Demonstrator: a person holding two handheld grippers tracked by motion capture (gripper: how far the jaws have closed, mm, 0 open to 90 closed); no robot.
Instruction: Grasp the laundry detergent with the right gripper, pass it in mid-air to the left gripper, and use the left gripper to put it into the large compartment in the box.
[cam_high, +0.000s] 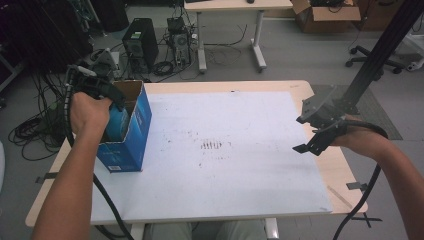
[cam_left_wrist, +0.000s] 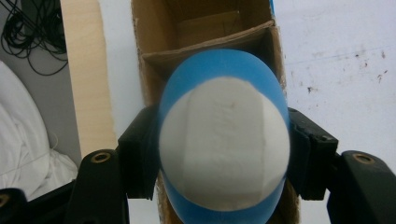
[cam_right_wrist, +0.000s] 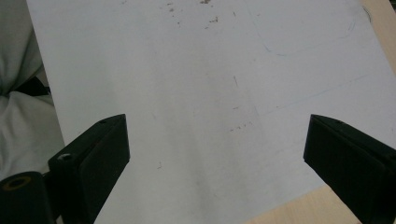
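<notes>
A blue cardboard box (cam_high: 131, 136) with an open top stands at the left edge of the white sheet (cam_high: 225, 145). My left gripper (cam_high: 116, 101) hovers over its opening, shut on a blue ball with a white patch (cam_left_wrist: 224, 140). The black pads (cam_left_wrist: 140, 149) press on the ball's two sides, and the box's brown inner divider (cam_left_wrist: 205, 42) lies just beyond it. In the high view the ball (cam_high: 118, 124) sits partly inside the box mouth. My right gripper (cam_high: 301, 135) hangs open above the sheet's right edge, with bare white sheet (cam_right_wrist: 210, 70) between its jaws.
The wooden table (cam_high: 345, 175) ends close beyond the sheet on the left and right. A slanted black frame post (cam_high: 380, 55) rises behind the right hand. On the floor behind are a computer tower (cam_high: 141, 42), cables, another table (cam_high: 230, 6) and a cardboard carton (cam_high: 325, 15).
</notes>
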